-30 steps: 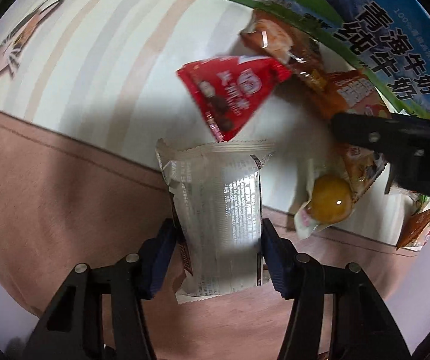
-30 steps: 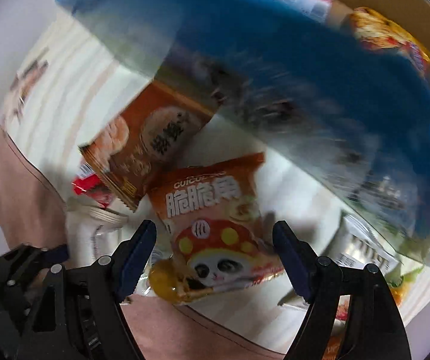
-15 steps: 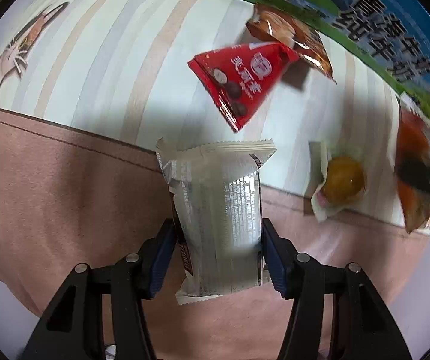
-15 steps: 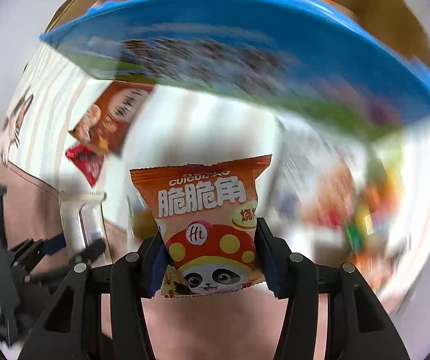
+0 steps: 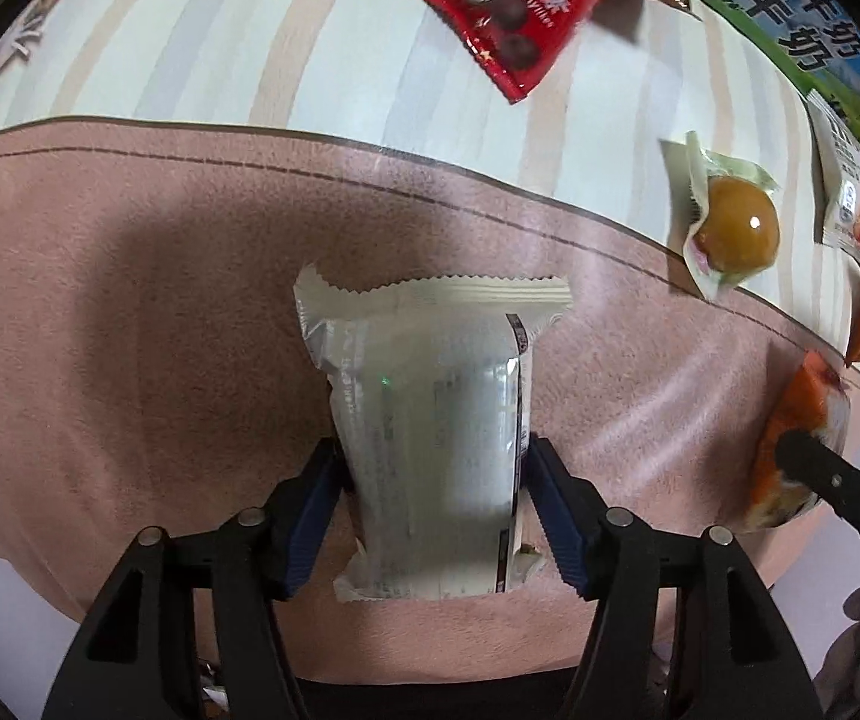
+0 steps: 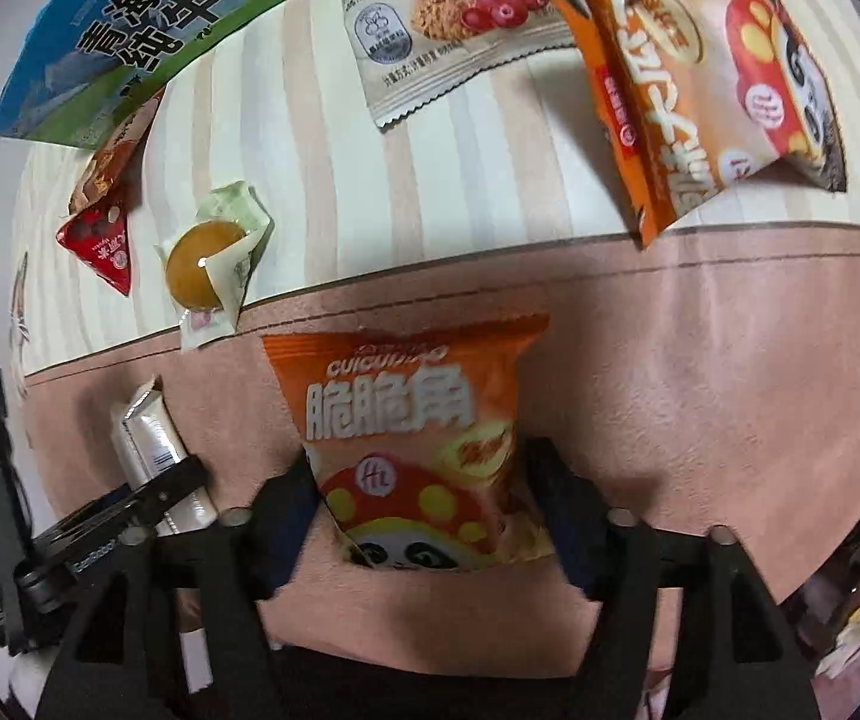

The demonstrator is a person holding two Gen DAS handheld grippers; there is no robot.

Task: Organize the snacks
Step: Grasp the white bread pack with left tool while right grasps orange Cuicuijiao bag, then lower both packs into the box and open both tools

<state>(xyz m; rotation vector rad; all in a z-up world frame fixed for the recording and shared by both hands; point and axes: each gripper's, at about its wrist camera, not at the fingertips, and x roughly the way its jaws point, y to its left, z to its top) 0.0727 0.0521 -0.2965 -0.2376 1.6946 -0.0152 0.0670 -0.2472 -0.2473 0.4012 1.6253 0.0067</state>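
Observation:
My left gripper (image 5: 433, 504) is shut on a silver-white snack pack (image 5: 430, 420), held over the pink border of the tablecloth (image 5: 130, 300). My right gripper (image 6: 421, 510) is shut on an orange panda snack bag (image 6: 412, 438), also over the pink border. In the left wrist view the right gripper with its orange bag (image 5: 790, 456) shows at the right edge. In the right wrist view the left gripper with the silver pack (image 6: 148, 450) shows at the lower left.
On the striped cloth lie a red triangular packet (image 5: 514, 6), a sealed yellow egg-like snack (image 5: 736, 222), a white cereal bar packet (image 6: 430, 30), a second orange panda bag (image 6: 700, 78) and a brown packet (image 6: 112, 162). A blue-green milk carton (image 6: 148, 30) stands behind them.
Both grippers have pulled back from the striped area toward the pink border, each carrying its packet. The right gripper went from open around the orange bag to shut on it.

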